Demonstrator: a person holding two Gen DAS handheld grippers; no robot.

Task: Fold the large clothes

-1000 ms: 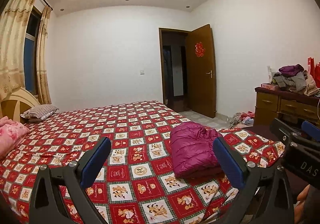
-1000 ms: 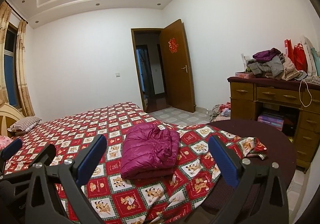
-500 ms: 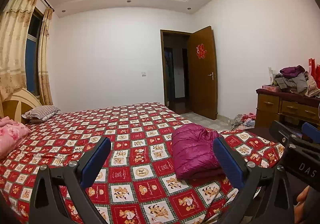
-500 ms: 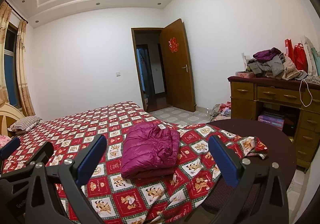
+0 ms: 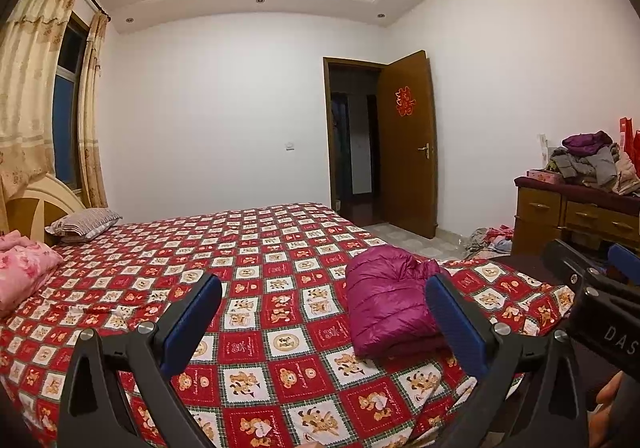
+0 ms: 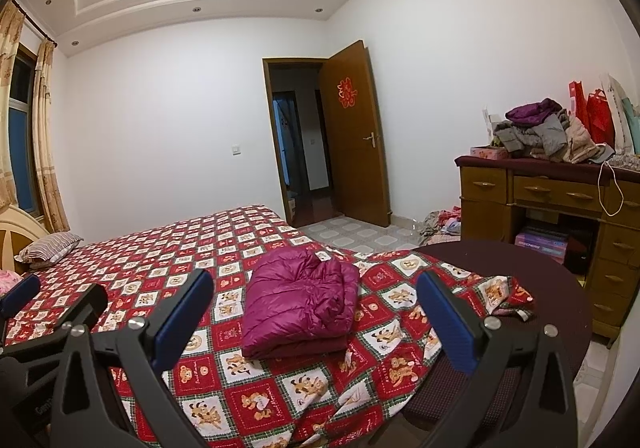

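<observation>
A magenta puffer jacket [image 5: 390, 306] lies folded on the bed near its foot corner; it also shows in the right wrist view [image 6: 300, 306]. My left gripper [image 5: 324, 322] is open and empty, held above the bed's near edge, back from the jacket. My right gripper [image 6: 316, 318] is open and empty, also back from the jacket. The right gripper shows at the right edge of the left wrist view [image 5: 600, 288]. The left gripper shows at the left edge of the right wrist view [image 6: 48, 300].
The bed carries a red bear-print cover [image 5: 256, 248], a striped pillow [image 5: 84, 222] and a pink quilt [image 5: 20, 272] at the head. A wooden dresser [image 6: 560, 204] with piled clothes [image 6: 540, 132] stands right. A dark round chair seat [image 6: 516, 268] sits by the bed corner. The door [image 6: 354, 136] stands open.
Both grippers have tilted slightly upward and drawn back a little; the jacket lies still. Both stay open.
</observation>
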